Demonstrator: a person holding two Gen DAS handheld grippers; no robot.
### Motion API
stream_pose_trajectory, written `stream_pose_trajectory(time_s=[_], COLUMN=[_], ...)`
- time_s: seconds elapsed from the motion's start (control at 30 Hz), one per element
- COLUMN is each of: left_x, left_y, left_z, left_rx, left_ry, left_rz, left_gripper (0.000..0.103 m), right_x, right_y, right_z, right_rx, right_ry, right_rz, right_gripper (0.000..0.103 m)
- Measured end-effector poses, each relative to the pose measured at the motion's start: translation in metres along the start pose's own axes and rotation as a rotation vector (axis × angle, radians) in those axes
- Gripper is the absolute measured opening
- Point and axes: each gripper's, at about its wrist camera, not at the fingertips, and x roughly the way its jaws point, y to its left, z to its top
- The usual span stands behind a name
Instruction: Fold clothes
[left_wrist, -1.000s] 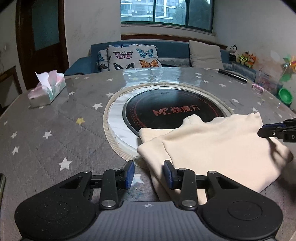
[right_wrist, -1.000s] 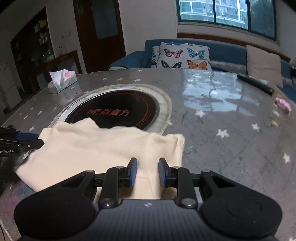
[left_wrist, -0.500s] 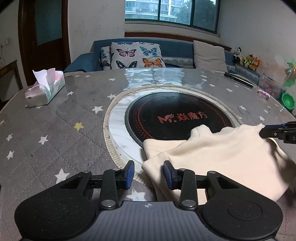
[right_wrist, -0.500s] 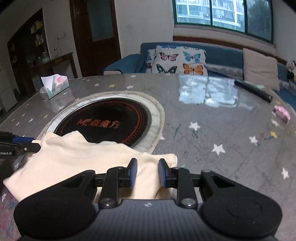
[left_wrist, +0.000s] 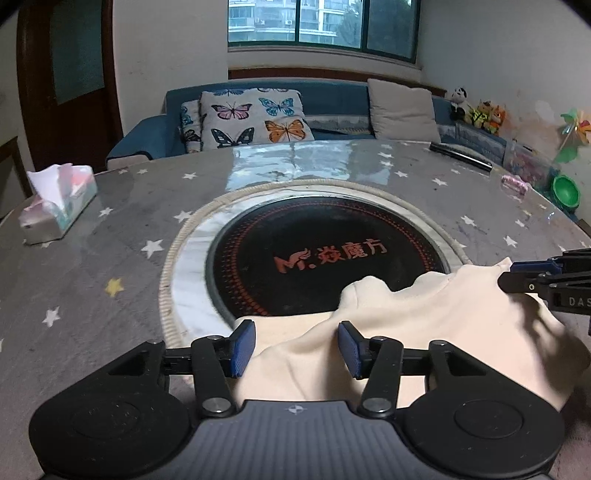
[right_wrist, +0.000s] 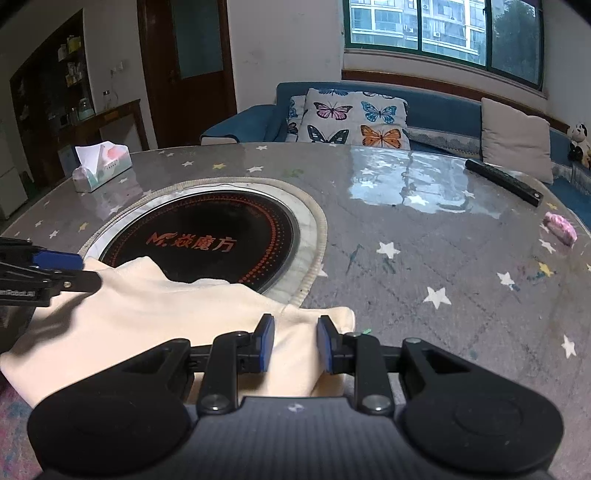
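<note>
cream garment (left_wrist: 424, 332) | left tongs (left_wrist: 297, 349) spread wider than before | right tongs (right_wrist: 293, 344) apart

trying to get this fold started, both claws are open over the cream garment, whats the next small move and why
Probably close both claws: the left claw and right claw each straddle an edge of the cream garment, jaws apart, gripping nothing.

Orange-red logo "M." followed by Chinese characters "焱魔方", first character uncertain, printed at centre of black round cooktop (left_wrist: 325, 254) set in table (left_wrist: 110, 258); same print seen in right wrist view (right_wrist: 199, 240). White letters "DAS", cut off by frame edge, on right gripper (left_wrist: 517, 275) body. White lettering on left gripper (right_wrist: 86, 273) body, blurred, unreadable.
</note>
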Motion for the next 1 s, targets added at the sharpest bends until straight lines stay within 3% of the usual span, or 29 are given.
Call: stream_pose_trajectory(time_s=[0.33, 0.4, 0.47, 0.67, 1.0], left_x=[-0.001, -0.006, -0.013, -0.039, -0.074], left_y=[-0.002, -0.001, -0.001, 0.007, 0.038], left_z=[0.000, -0.001, -0.002, -0.008, -0.023], left_rx=[0.004, 0.003, 0.003, -0.010, -0.073], left_ry=[0.003, -0.004, -0.019, -0.079, -0.099], left_rz=[0.013, 0.023, 0.034, 0.064, 0.162], left_gripper=[0.057, 0.064, 0.077, 0.103, 0.103], right_x=[-0.017, -0.023, -0.029, -0.045, -0.055], right_y=[0.008, 0.014, 0.021, 0.052, 0.130], right_z=[0.004, 0.004, 0.003, -0.005, -0.026], right_rx=[-0.033, -0.051, -0.070, -0.155, -0.368], right_ry=[-0.044, -0.050, -0.056, -0.057, -0.031], right_rz=[0.009, 0.022, 0.035, 0.097, 0.224], right_gripper=[0.026, 0.027, 0.036, 0.042, 0.046])
